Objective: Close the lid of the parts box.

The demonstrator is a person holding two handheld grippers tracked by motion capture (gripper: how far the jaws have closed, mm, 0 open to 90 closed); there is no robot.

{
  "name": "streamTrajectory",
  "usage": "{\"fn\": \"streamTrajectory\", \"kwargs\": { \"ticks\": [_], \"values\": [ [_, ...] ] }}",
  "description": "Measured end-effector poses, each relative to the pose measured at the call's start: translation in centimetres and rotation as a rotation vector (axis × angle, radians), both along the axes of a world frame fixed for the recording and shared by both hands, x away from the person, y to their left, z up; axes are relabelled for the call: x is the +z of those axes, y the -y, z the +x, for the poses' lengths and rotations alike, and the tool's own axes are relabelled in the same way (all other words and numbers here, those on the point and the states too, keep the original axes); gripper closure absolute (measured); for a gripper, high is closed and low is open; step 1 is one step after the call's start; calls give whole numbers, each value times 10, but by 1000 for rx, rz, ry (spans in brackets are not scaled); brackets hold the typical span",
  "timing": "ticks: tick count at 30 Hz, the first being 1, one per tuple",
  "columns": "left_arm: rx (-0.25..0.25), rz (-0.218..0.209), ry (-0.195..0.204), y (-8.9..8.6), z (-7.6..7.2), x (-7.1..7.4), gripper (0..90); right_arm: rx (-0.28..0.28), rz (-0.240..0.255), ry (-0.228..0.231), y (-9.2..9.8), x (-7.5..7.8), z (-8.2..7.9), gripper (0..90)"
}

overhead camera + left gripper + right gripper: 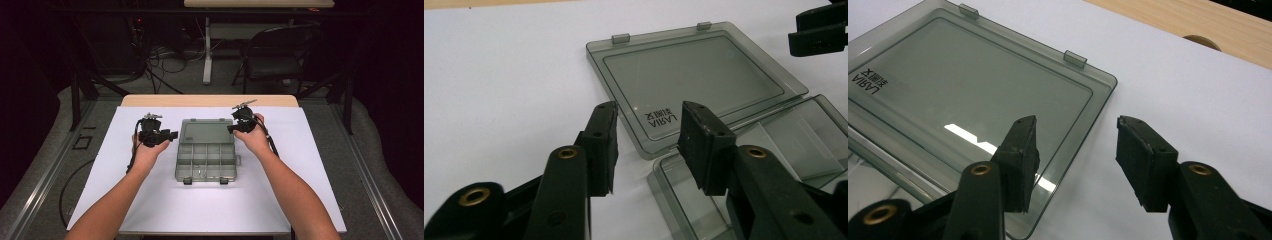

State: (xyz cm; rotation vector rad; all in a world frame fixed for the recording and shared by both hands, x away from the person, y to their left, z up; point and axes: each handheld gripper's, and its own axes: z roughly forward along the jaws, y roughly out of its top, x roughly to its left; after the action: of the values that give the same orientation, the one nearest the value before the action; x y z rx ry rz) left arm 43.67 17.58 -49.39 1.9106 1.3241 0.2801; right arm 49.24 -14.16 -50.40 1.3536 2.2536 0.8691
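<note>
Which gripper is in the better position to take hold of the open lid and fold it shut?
Probably left: the left gripper has the lid corner between its open jaws, while the right gripper straddles only its side edge.

Black jaws, brass-coloured rivets, black cables

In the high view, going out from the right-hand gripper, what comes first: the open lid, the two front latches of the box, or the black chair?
From the right gripper:
1. Lid, lying open flat right beside it.
2. Front latches, at the box's near edge, toward the person.
3. Black chair, on the floor beyond the table's far end.
</note>
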Motion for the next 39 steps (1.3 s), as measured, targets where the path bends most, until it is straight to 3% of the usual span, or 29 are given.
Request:
{"fn": "streamTrajectory", "kwargs": {
  "ticks": [5, 14, 23, 28, 39],
  "values": [
    [-22, -27, -35, 3, -3, -5, 654, 11, 3, 0, -2, 0, -1, 511],
    [-47, -7, -70, 12, -7, -12, 740, 17, -31, 5, -5, -4, -1, 470],
    [-47, -2, -106, 12, -7, -18, 800, 2, -32, 1, -4, -8, -3, 504],
    [-47, -6, -135, 13, -7, -20, 821, 3, -18, -2, -3, -9, -3, 528],
    [-36, -5, -153, 13, -8, -25, 830, 3, 12, 5, -3, -9, -5, 559]
  ]
}}
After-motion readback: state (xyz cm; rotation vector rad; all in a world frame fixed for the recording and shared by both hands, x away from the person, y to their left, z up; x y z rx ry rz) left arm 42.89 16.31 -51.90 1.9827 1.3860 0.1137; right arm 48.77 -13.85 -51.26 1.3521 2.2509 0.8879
